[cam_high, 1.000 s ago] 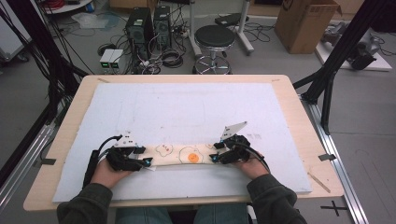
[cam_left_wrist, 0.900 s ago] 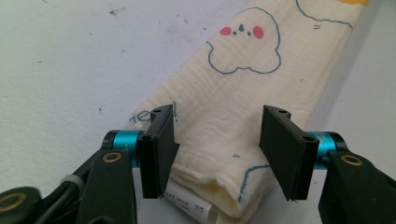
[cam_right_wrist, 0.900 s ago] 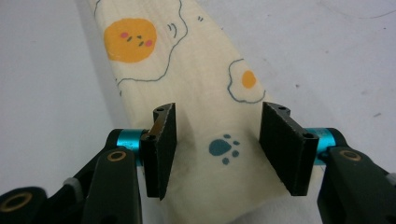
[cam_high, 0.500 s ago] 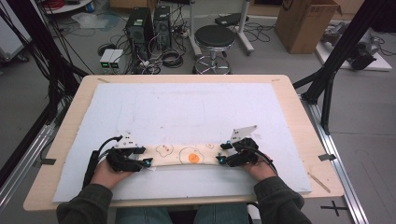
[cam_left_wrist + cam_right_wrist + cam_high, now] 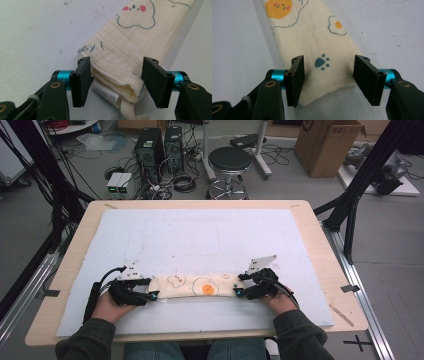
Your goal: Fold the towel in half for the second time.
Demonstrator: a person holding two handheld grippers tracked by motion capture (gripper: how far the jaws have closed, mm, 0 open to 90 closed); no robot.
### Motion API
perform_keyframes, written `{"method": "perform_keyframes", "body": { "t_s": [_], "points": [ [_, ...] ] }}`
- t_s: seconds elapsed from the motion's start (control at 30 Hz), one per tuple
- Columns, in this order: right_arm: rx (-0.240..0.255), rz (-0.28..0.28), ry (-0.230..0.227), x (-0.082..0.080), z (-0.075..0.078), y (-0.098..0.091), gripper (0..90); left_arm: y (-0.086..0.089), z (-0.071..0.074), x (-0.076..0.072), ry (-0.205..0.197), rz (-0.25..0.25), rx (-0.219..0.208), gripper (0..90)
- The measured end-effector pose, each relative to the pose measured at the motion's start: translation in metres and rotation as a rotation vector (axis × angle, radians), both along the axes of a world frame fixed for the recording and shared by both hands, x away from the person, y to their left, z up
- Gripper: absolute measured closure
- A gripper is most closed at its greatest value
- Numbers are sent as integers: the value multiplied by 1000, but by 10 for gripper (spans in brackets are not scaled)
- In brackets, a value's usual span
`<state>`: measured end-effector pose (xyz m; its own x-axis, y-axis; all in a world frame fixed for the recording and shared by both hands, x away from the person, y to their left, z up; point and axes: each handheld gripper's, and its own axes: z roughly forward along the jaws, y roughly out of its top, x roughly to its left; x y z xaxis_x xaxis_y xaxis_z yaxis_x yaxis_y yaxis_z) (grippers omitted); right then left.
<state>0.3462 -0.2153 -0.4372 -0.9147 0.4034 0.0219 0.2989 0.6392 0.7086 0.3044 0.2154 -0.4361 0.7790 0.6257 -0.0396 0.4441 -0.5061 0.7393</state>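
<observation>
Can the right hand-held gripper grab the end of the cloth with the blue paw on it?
Probably yes. The right hand-held gripper stands open with the cloth end between its jaws, the paw print just ahead. Nothing blocks it; its jaws have just been opening.

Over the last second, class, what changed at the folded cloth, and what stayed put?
Both sets of jaws have just been opening: the left hand-held gripper and right hand-held gripper are letting go of the folded cloth, its ends between the jaws. Cloth and hands stayed put.
</observation>
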Motion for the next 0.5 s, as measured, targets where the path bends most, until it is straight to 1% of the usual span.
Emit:
{"method": "perform_keyframes", "body": {
  "t_s": [0.1, 0.13, 0.2, 0.23, 0.27, 0.3, 0.37, 0.4, 0.43, 0.5],
  "points": [
    [7, -4, 4, 0, -1, 0, 418, 0, -1, 1, 12, -2, 1, 397],
    [7, -7, 7, 0, -1, -1, 418, 0, -1, 1, 5, 4, -1, 392],
    [22, -11, 1, 0, -3, -2, 418, 1, 2, -1, -25, 12, -4, 387],
    [33, -14, 5, 0, -3, -3, 418, 1, 3, -2, -39, 18, -7, 386],
    [37, -17, 12, -1, -4, -4, 418, 2, 5, -3, -60, 18, -9, 386],
    [33, -18, 10, -1, -4, -4, 418, 2, 6, -4, -83, 18, -13, 387],
    [29, -15, 4, -1, -4, -3, 418, 2, 9, -6, -99, 9, -26, 390],
    [29, -15, 3, -1, -4, -3, 417, 0, 10, -7, -108, 11, -42, 393],
    [30, -15, 3, -1, -4, -3, 417, 0, 12, -7, -120, 5, -50, 397],
    [29, -15, 3, -1, -4, -3, 417, -4, 15, -7, -130, -18, -70, 409]
  ]
}}
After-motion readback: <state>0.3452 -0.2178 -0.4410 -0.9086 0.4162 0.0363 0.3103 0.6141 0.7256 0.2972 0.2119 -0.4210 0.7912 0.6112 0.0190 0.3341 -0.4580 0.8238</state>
